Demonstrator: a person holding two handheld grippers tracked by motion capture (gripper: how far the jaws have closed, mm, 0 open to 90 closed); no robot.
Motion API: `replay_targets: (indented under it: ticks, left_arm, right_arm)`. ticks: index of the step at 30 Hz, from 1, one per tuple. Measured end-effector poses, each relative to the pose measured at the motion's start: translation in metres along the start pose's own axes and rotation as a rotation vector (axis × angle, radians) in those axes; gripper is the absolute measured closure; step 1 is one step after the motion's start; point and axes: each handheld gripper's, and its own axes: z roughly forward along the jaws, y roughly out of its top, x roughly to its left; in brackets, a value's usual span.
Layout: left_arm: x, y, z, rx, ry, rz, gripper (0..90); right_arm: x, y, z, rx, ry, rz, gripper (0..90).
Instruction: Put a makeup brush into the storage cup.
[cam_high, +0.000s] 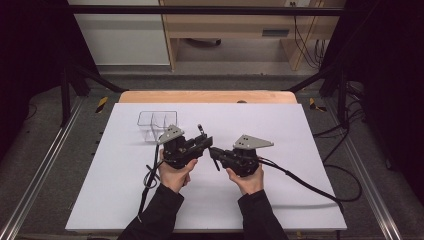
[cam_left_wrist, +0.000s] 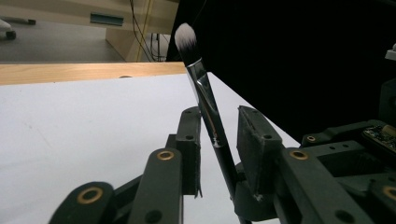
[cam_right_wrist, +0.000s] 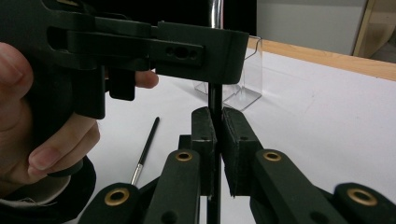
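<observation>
The upright black-handled, white-tipped makeup brush (cam_left_wrist: 205, 100) stands between both tools: right tool (cam_right_wrist: 217, 135) clamps its handle, left tool (cam_left_wrist: 217, 140) gapes around it.

Wooden table (cam_high: 207, 96) covered by a white sheet (cam_high: 280, 195), clear plastic organizer (cam_high: 157, 121) set on it, thin dark brush (cam_right_wrist: 146, 150) laid flat.

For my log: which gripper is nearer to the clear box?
Left. The left gripper is just in front of the clear box; the right gripper lies farther off, to the box's right.
</observation>
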Motion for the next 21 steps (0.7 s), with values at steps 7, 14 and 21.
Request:
replay_targets:
  ticks: [7,14,21]
  left_arm:
    - [-0.0003,-0.0006,0.0001,0.003,0.008,-0.007,75.3]
    - [-0.0008,-0.0012,0.0004,0.002,0.005,-0.016,77.6]
    - [-0.0037,-0.0016,0.0,-0.014,-0.012,-0.013,81.0]
  right_arm:
    - [-0.0003,0.0001,0.0,0.004,0.004,0.001,84.3]
    - [-0.0005,-0.0003,0.0007,0.007,0.003,0.001,84.3]
    - [-0.0001,-0.0004,0.0008,0.003,0.007,0.002,84.3]
